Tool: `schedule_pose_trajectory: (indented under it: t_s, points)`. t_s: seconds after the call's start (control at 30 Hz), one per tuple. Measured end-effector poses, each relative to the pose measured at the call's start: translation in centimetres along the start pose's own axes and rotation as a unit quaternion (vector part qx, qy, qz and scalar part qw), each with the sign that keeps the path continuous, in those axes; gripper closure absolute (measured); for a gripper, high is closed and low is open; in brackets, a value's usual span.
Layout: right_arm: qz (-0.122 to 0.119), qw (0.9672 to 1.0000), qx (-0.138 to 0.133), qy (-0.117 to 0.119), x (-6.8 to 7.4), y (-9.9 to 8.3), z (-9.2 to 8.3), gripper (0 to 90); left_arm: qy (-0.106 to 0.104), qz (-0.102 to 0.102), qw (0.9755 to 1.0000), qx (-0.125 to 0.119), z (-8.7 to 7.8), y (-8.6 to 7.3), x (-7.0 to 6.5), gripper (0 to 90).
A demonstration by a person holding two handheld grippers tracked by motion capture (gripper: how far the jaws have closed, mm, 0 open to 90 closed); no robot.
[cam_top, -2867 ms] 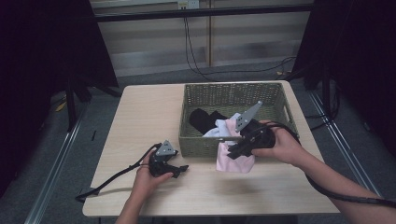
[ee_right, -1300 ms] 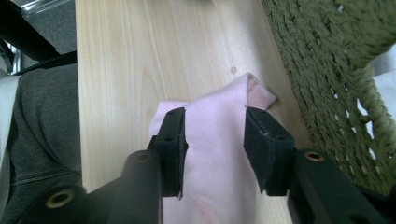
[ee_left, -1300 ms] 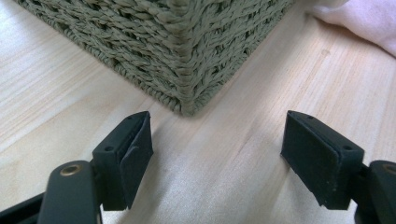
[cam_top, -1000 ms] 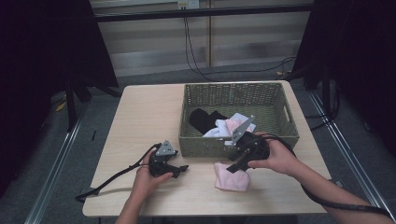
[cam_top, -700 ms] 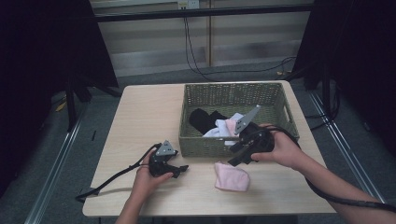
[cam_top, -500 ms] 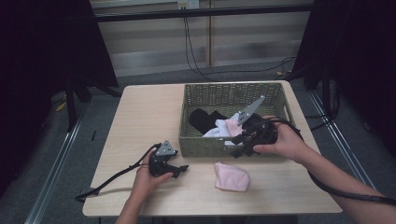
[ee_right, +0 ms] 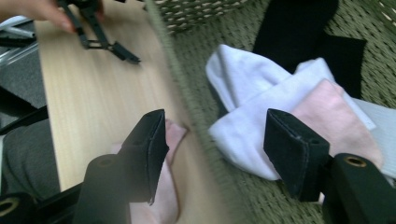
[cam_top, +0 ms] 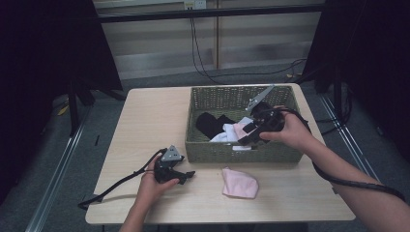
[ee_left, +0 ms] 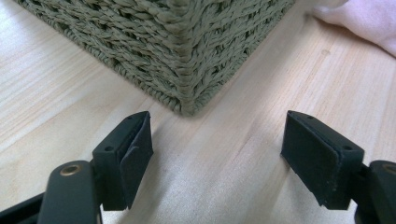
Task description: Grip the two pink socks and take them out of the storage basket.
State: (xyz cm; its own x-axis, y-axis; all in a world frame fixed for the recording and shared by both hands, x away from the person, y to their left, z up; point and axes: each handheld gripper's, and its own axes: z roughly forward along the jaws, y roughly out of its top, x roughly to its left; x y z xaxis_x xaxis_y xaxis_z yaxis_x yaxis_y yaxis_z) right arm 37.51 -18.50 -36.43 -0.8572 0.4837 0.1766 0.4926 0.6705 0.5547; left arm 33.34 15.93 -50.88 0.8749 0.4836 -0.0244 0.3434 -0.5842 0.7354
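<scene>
High view: right gripper (cam_top: 249,137) hovering above basket (cam_top: 240,151) at frame centre, jaws just opening, nothing between; pink cloth (cam_top: 240,182) lying below on table (cam_top: 145,116).

Left gripper view: jaws spread, facing basket corner (ee_left: 187,70).

Right gripper view: pads straddling basket rim (ee_right: 196,112).

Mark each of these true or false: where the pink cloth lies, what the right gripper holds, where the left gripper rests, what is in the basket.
1. The pink cloth lies on the table, outside the basket. True.
2. The right gripper grips a black sock. False: its open jaws hold nothing.
3. The left gripper is inside the basket. False: it rests on the table beside it.
4. The basket holds white socks and black socks. True.
</scene>
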Motion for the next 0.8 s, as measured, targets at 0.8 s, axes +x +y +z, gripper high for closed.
schedule_pose_trajectory:
  t_s: [0.8]
  points:
    - [0.085,0.9945,0.026,-0.055,-7.1,-1.1,4.1,34.9,0.002,-0.002,1.0000,-0.003,0.0,0.0,0.0,24.2]
